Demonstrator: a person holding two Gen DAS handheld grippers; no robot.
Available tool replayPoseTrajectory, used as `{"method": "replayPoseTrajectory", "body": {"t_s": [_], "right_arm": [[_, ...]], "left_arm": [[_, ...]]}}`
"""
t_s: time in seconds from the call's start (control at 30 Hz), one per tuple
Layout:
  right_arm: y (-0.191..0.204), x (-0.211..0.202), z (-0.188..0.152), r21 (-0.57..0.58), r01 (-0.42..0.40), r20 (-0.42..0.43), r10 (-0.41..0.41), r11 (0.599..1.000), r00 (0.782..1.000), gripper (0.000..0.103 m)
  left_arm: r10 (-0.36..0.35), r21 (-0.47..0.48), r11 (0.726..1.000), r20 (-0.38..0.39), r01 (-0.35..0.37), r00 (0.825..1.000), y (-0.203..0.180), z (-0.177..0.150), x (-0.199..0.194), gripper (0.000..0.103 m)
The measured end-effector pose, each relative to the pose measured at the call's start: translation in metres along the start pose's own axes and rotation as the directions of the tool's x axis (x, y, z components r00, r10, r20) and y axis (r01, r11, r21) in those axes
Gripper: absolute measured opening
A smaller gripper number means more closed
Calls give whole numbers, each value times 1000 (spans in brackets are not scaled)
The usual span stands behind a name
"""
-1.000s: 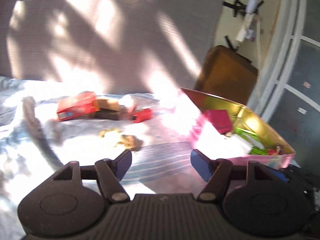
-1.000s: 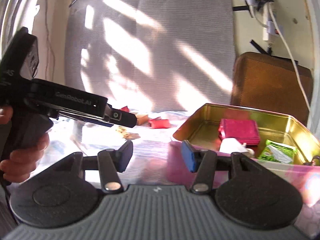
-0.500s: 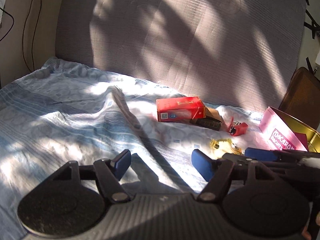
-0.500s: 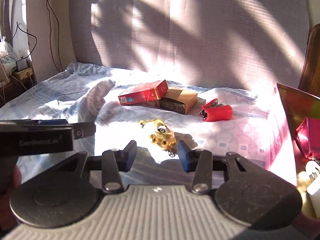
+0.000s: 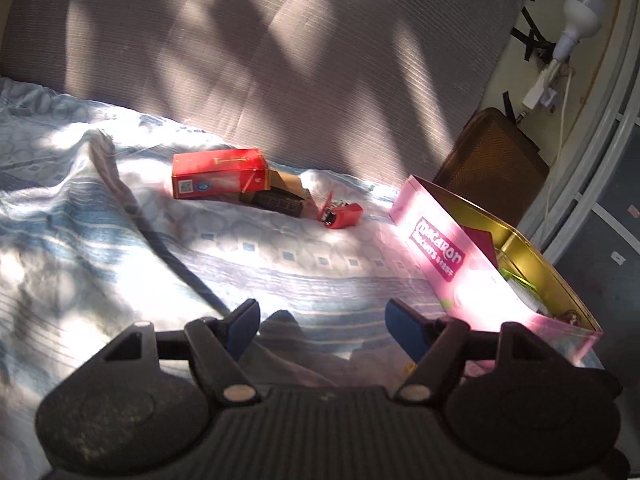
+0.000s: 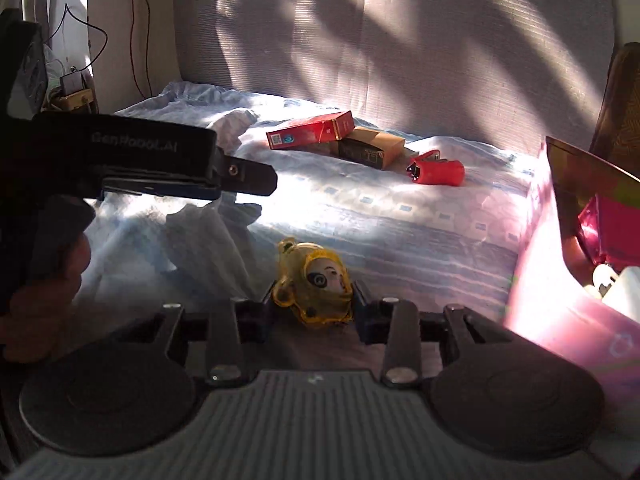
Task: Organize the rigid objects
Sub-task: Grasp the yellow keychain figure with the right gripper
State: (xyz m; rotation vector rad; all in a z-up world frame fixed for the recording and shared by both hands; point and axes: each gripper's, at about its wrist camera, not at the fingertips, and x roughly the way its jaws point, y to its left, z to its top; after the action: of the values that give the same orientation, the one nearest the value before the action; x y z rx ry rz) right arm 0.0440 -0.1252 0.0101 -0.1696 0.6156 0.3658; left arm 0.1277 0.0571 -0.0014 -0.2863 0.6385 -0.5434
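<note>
Sunlight streaks a rumpled blue-and-white patterned bedsheet [image 5: 100, 240] as two hand-held grippers hover low over it. The right gripper [image 6: 312, 312] has its jaws closing around a small translucent yellow figurine [image 6: 314, 288] with a painted doll face, which sits between the blue pads; whether the pads already press on its glossy plastic sides cannot be told. The left gripper [image 5: 322, 328], its jaws opening with nothing between the flat blue pads, appears in the right wrist view as a matte black bar to the left, gripped by a hand [image 6: 44, 280]. Ahead of both grippers, against a ribbed grey backrest [image 5: 280, 60], lie a glossy red rectangular carton [image 5: 218, 178], a brown cardboard box [image 5: 286, 192] tucked touching behind it, and a small red stapler [image 5: 340, 214] just to their right. To the right of the grippers stands an open pink tin [image 5: 448, 256] with a gold metallic interior, printed lettering on its side, holding a magenta box [image 6: 608, 232] and other small items too indistinct to name.
</note>
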Motion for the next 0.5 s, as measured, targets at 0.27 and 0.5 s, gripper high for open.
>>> {"method": "replayPoseTrajectory", "body": {"t_s": [0.27, 0.5], "right_arm": [[-45, -93, -79, 179, 224, 28, -233, 958, 972, 42], [-50, -112, -100, 193, 230, 59, -246, 954, 968, 51]], "left_arm": [[-236, 77, 965, -158, 250, 959, -102, -30, 17, 71], [-268, 69, 948, -358, 312, 894, -176, -67, 44, 64]]}}
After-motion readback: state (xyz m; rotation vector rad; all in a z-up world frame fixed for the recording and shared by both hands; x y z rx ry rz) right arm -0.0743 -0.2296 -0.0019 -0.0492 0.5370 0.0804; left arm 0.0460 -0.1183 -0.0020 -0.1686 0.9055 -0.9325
